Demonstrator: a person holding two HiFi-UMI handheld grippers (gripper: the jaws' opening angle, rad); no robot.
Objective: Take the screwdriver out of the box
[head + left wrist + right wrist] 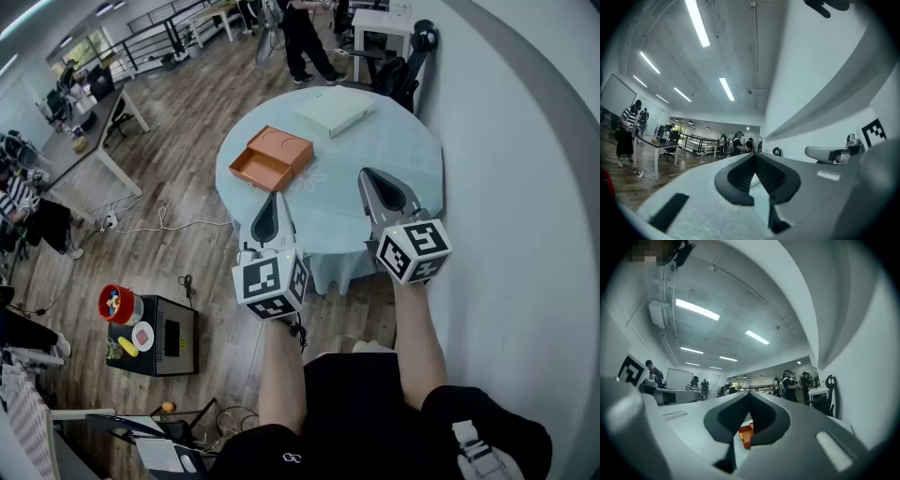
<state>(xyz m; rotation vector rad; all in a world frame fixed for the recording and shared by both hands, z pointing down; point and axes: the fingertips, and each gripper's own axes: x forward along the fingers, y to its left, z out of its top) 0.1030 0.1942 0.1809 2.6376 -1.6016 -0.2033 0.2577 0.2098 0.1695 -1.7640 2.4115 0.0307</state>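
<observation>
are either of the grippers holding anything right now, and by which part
Nothing is held. The left gripper and the right gripper both have their jaws shut with nothing between them, apart from the orange box.

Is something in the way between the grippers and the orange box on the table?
Nothing visible. Only bare table lies between the left gripper, the right gripper and the orange box. The pale flat box sits farther off. No screwdriver shows.

Left gripper (276, 196), right gripper (366, 174): both closed
</observation>
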